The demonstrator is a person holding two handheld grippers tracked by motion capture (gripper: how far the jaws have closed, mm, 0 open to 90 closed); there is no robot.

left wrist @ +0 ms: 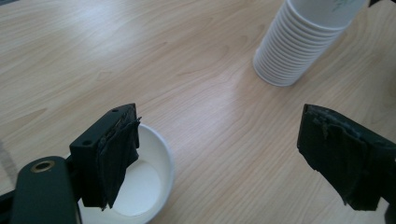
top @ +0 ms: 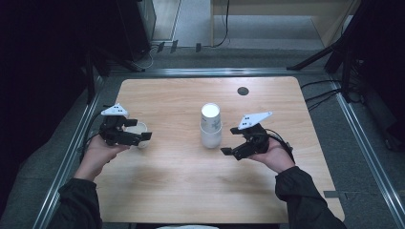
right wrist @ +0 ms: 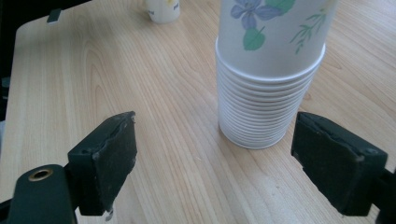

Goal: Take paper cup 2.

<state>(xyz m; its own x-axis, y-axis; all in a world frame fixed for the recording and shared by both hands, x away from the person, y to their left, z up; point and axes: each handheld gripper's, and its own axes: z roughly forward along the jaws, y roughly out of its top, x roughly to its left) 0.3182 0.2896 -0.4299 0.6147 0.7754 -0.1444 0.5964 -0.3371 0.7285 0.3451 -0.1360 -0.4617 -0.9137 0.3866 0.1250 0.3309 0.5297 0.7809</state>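
Observation:
A stack of white paper cups (top: pixel 210 126) stands upside down mid-table, its top cup printed with flowers (right wrist: pixel 266 93). A single white cup (top: pixel 140 129) stands upright at the left, mouth up (left wrist: pixel 144 186). My left gripper (top: pixel 137 130) hovers over that cup with its jaws wide apart (left wrist: pixel 219 126); one jaw hangs over the cup's rim and the other is far off, so nothing is gripped. My right gripper (top: pixel 231 140) is just right of the stack, open (right wrist: pixel 217 126), with the stack a little beyond its jaws and touching neither.
The wooden table (top: pixel 167 191) has a dark round hole (top: pixel 243 90) near its far edge. Metal rails (top: pixel 363 143) run along both sides. The single cup (right wrist: pixel 162 9) shows far off in the right gripper view.

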